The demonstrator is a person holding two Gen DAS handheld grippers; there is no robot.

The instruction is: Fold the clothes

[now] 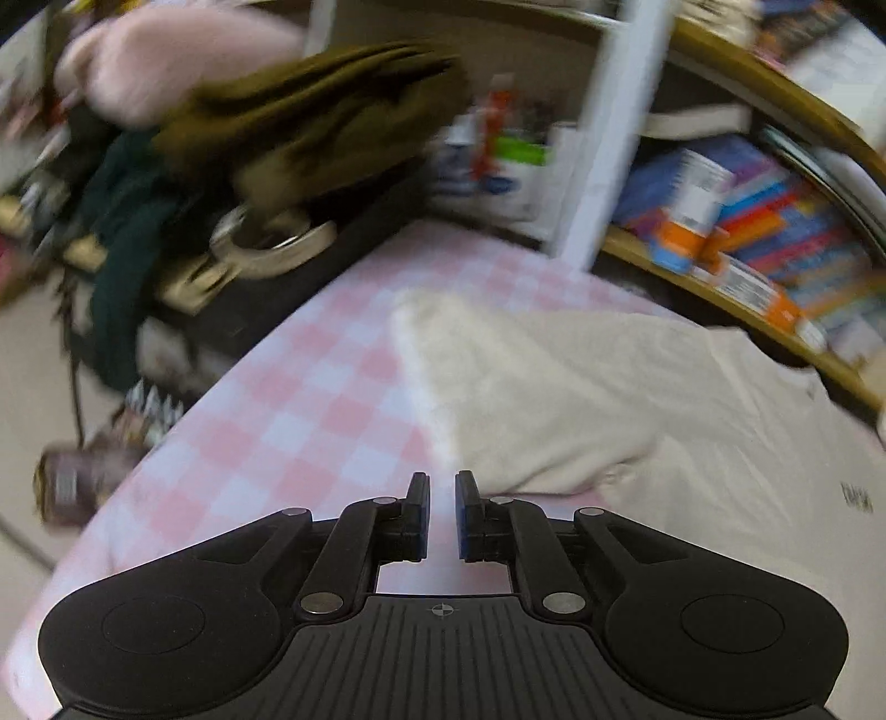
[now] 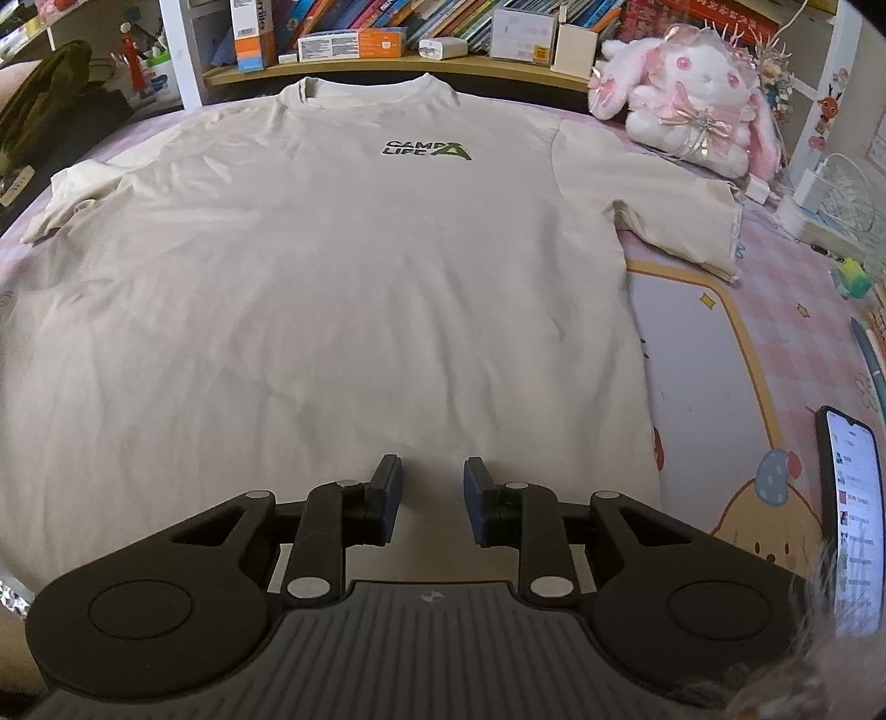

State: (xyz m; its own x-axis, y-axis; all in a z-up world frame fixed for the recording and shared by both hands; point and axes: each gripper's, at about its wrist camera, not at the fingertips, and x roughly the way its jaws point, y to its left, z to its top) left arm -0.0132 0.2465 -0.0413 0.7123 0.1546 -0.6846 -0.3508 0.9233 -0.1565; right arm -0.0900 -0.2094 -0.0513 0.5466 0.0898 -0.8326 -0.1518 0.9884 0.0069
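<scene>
Shelf (image 2: 387, 69): runs along the far edge of the surface at 12 o'clock; carries a row of books (image 2: 443, 16), an orange-and-white box (image 2: 354, 44) and a small white charger (image 2: 442, 49).
T-shirt (image 2: 332, 277): cream, front up, spread flat over most of the surface (image 2: 775, 310); collar at 12 o'clock, hem at 6 o'clock; green-and-black chest print (image 2: 426, 148).
Sleeves: one lies flat at 2 o'clock; the other is bunched at 10 o'clock.
Left tool (image 1: 442, 512): narrow gap between the pads, nothing in it; poised above the pink checked cover (image 1: 288, 410), just beside the bunched sleeve (image 1: 498, 376).
Right tool (image 2: 431, 498): jaws parted, nothing gripped; above the hem at 6 o'clock.
Plush rabbit (image 2: 686, 105): at 1 o'clock, near the flat sleeve, not touching it.
Phone (image 2: 853, 515): screen lit, at 4 o'clock, apart from the shirt.
Clothing pile (image 1: 266, 127): off the surface beyond its left edge; olive, pink and dark green items, blurred.
</scene>
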